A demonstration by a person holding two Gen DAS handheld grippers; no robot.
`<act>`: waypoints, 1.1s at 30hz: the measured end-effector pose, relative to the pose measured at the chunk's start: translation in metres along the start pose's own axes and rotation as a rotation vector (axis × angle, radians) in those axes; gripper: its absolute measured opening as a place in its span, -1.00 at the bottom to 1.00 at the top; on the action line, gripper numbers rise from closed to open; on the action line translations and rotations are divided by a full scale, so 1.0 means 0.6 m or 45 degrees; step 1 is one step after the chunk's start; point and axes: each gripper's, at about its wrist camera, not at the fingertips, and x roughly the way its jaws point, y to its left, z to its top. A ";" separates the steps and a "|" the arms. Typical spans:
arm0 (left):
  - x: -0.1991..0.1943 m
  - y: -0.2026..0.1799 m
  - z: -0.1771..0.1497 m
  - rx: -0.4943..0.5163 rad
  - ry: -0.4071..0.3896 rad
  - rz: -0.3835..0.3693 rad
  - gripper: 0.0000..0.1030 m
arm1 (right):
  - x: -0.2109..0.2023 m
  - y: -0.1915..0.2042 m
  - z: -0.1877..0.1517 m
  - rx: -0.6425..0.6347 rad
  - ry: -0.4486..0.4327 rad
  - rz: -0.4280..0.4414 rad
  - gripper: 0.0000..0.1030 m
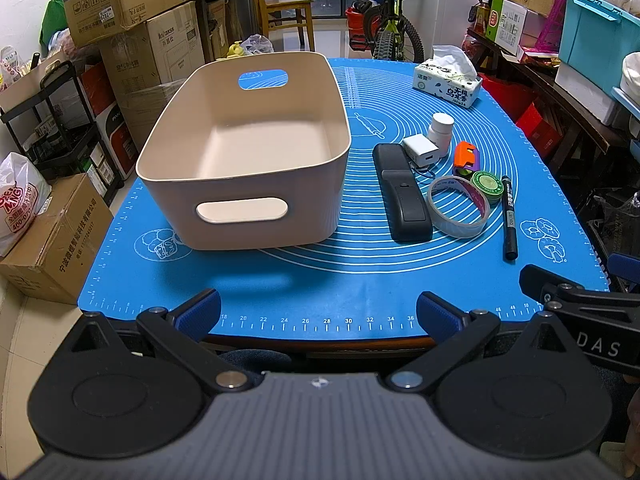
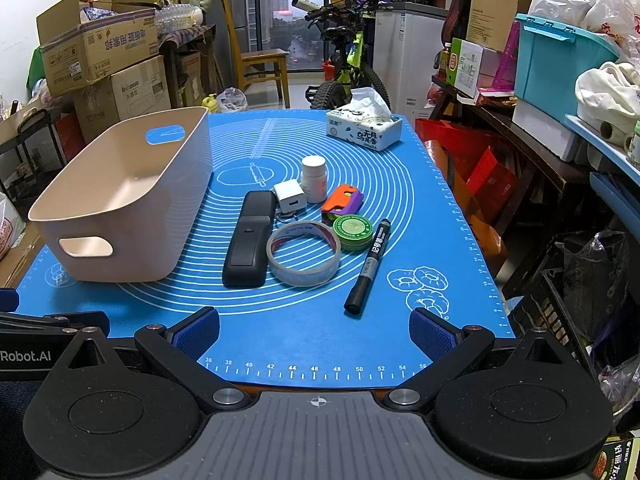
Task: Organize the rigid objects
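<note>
An empty beige bin (image 1: 244, 196) (image 2: 120, 216) stands on the left of the blue mat (image 1: 320, 280) (image 2: 304, 328). To its right lie a black remote (image 1: 402, 192) (image 2: 250, 236), a tape roll (image 1: 458, 206) (image 2: 303, 254), a black marker (image 1: 509, 218) (image 2: 368, 266), a green round tin (image 1: 486, 186) (image 2: 353, 232), an orange and purple toy (image 1: 465, 158) (image 2: 342, 202), a white charger (image 1: 420, 150) (image 2: 290, 196) and a white bottle (image 1: 440, 128) (image 2: 313, 178). My left gripper (image 1: 318, 314) and right gripper (image 2: 314, 330) hover open over the mat's near edge, holding nothing.
A tissue box (image 1: 448, 82) (image 2: 364, 128) sits at the mat's far right. Cardboard boxes (image 1: 128, 8) are stacked left of the table, a bicycle (image 1: 390, 28) and a wooden chair (image 1: 286, 12) stand behind it, and cluttered shelves (image 2: 560, 92) run along the right.
</note>
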 end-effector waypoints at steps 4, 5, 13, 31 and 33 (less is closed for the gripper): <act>0.000 0.000 0.000 0.000 0.000 0.000 0.99 | 0.001 0.000 0.000 0.000 0.000 0.000 0.95; 0.000 0.000 0.000 0.000 0.000 0.000 0.99 | 0.000 0.000 0.000 0.001 0.000 0.000 0.95; -0.001 0.000 0.001 0.001 0.001 0.000 0.99 | -0.004 -0.010 0.004 0.012 0.003 -0.001 0.95; -0.004 0.070 0.104 -0.069 -0.103 0.121 0.99 | 0.015 -0.029 0.091 0.032 -0.055 -0.017 0.95; 0.008 0.087 0.125 -0.067 -0.090 0.115 0.99 | 0.027 -0.034 0.104 0.046 -0.056 -0.023 0.95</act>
